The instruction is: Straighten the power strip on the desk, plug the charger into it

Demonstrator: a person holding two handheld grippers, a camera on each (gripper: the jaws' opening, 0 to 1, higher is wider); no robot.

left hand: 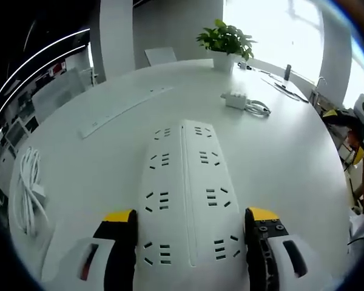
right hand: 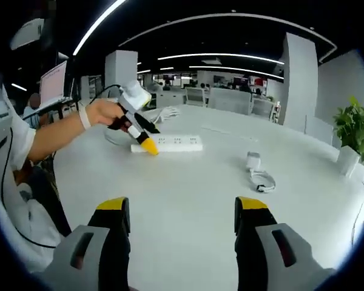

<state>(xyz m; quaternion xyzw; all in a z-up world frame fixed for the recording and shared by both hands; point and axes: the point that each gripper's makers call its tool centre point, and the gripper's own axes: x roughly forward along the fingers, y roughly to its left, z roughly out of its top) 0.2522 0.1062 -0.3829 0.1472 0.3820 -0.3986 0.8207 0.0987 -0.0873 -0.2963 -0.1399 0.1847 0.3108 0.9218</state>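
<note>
Cable (left hand: 27,191) lies coiled at the far left of the white tabletop (left hand: 291,170) in the left gripper view, well apart from the rest. Next to the right, the left gripper (left hand: 191,218) has its yellow-tipped jaws set wide on either side of the near end of the power strip (left hand: 185,182), which runs away from the camera between them; whether the pads actually touch its sides I cannot tell. Farther right and beyond the strip sits the charger (left hand: 235,99) with its looped cord (left hand: 258,109), and a potted plant (left hand: 226,41) stands behind it near the far edge. In the right gripper view the left gripper (right hand: 147,144) shows held in a hand (right hand: 103,112), tip down at the strip's (right hand: 170,143) left end, with the charger (right hand: 253,160) lying off to the right. The right gripper (right hand: 182,212) hovers over bare tabletop, jaws wide apart and holding nothing. Straightening seems the step in hand: better to close lightly on the strip's end, or press one jaw against its side, and swing it slowly so it pivots flat without lifting or skidding towards the charger. Once the strip lies square, the right gripper is well placed to go for the charger, taking the body and not the cord.
</note>
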